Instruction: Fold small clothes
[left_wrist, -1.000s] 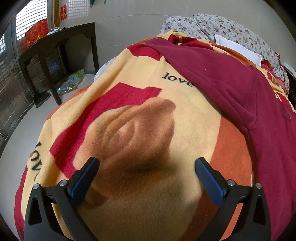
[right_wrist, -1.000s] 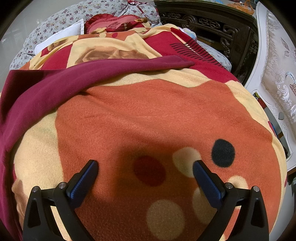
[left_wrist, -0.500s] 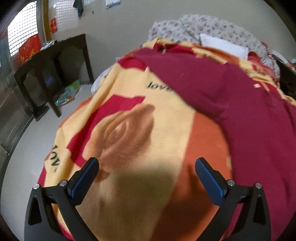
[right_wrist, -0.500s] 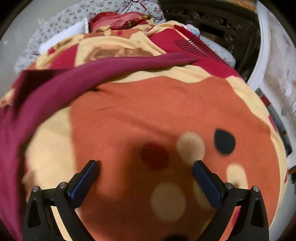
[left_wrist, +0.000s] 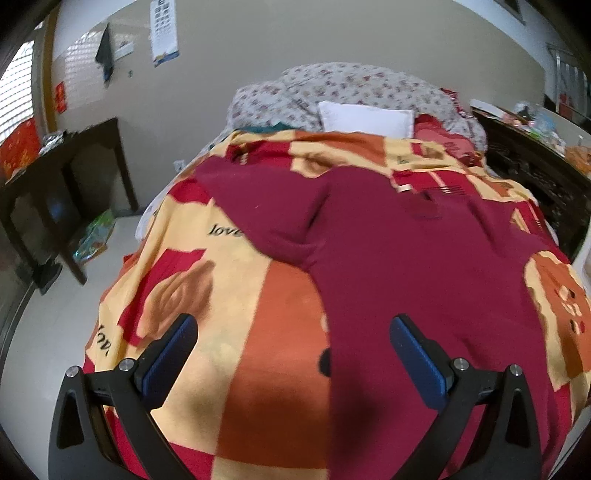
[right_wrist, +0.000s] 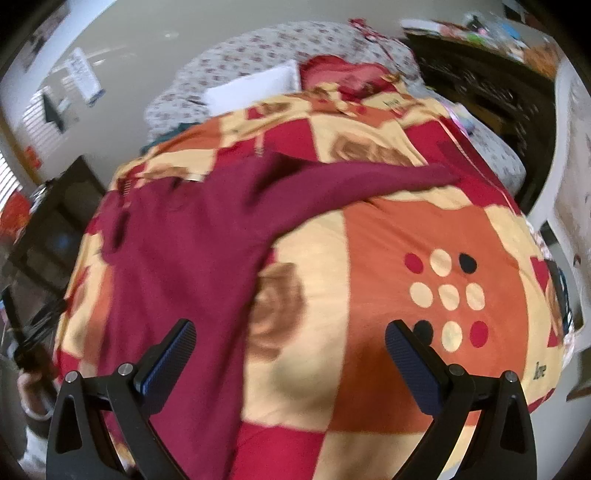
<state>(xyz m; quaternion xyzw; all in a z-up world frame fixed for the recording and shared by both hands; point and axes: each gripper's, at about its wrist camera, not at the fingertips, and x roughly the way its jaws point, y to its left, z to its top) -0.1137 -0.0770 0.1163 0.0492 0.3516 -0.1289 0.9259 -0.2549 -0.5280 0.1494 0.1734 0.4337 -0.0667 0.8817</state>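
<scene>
I can read the word "love" in dark letters on the blanket, and part of it again near the blanket's lower left edge. My right camera shows "love" on the blanket's right edge too. The wall chart is too blurry to read.

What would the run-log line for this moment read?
left gripper: open, empty | right gripper: open, empty | maroon garment: spread flat on blanket, unfolded

A dark red long-sleeved top lies spread flat, unfolded, on the bed. In the left wrist view one sleeve reaches toward ten o'clock; in the right wrist view the other sleeve stretches toward two o'clock.
</scene>
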